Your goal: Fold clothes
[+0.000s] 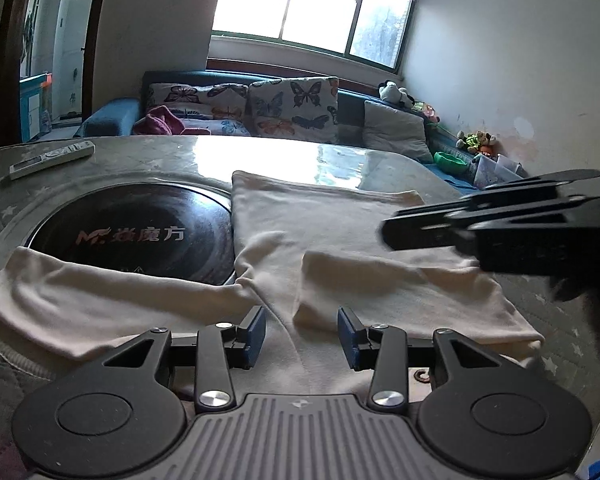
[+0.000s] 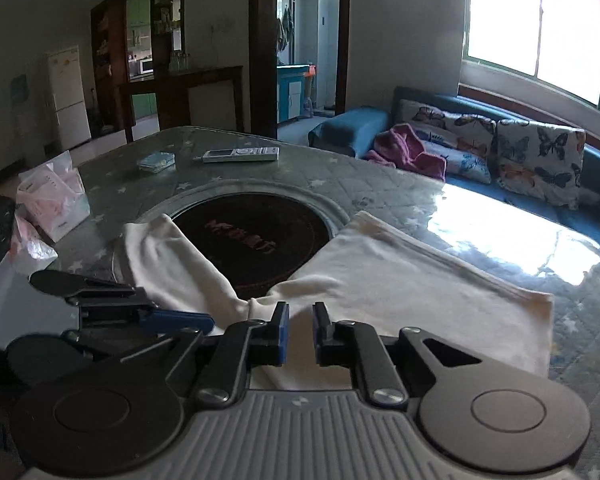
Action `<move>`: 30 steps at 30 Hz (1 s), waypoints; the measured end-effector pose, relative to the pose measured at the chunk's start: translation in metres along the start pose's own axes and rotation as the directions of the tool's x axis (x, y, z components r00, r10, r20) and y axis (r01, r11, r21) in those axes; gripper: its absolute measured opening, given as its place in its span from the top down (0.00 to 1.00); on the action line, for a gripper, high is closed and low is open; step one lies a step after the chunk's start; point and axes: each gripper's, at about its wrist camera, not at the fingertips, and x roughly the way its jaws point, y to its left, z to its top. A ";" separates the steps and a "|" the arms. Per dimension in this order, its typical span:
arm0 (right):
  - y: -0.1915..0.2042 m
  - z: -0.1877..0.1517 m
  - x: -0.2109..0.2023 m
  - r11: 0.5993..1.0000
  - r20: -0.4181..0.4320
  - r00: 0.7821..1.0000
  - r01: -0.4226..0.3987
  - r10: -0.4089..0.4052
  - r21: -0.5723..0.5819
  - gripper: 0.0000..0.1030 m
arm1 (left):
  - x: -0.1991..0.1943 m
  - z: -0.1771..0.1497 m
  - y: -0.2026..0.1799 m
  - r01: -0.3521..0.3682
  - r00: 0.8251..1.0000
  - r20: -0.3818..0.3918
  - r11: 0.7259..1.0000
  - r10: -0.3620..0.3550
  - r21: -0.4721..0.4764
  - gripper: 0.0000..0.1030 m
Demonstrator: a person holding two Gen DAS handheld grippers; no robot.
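1. Beyond the left gripper point(image 1: 302, 336), seen from its own wrist camera, a cream-white long-sleeved cotton garment point(image 1: 340, 240) lies flat on the grey star-patterned quilted table cover point(image 1: 140, 156). The jaws stand wide apart with nothing between the blue pads; cloth lies just under and ahead of them.
2. Left of those jaws, one sleeve point(image 1: 80, 300) stretches out across the rim of a round black glass cooktop point(image 1: 140, 232) set into the table. Right of the jaws, the other sleeve point(image 1: 360, 280) is folded across the body of the garment.
3. Far ahead and left sits a white remote control point(image 1: 52, 158). The right gripper point(image 1: 392, 236) enters from the right, blurred, above the cloth.
4. Ahead of the right gripper in its own wrist camera, the jaws are parted by a narrow gap and hold nothing; the garment lies directly beyond and beneath them.
5. Left of these jaws, the left gripper hangs over the sleeve base, partly blocking it. Further ahead lie the cooktop, the remote, and a small pale-blue packet point(image 2: 156, 160); pink-white plastic bags point(image 2: 48, 200) sit far left.
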 end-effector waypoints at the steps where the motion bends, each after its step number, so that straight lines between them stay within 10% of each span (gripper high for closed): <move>1: -0.004 -0.003 -0.006 1.000 0.002 1.000 0.009 -0.009 0.006 0.75 | 0.000 0.000 0.001 0.000 1.000 0.001 1.000 0.000 -0.001 0.58; 14: -0.064 -0.100 -0.070 0.965 -0.136 0.962 0.249 -0.237 0.080 0.58 | 0.030 0.009 -0.015 -0.020 0.999 -0.028 0.997 0.022 0.081 0.65; 21: -0.065 -0.120 -0.072 0.959 -0.132 0.962 0.255 -0.239 0.122 0.53 | 0.046 0.011 -0.018 -0.056 0.997 -0.046 0.994 0.061 0.095 0.93; 30: -0.056 -0.122 -0.065 0.960 -0.092 0.965 0.256 -0.246 0.113 0.46 | 0.019 0.046 -0.036 -0.015 0.999 0.053 0.994 0.009 0.107 0.97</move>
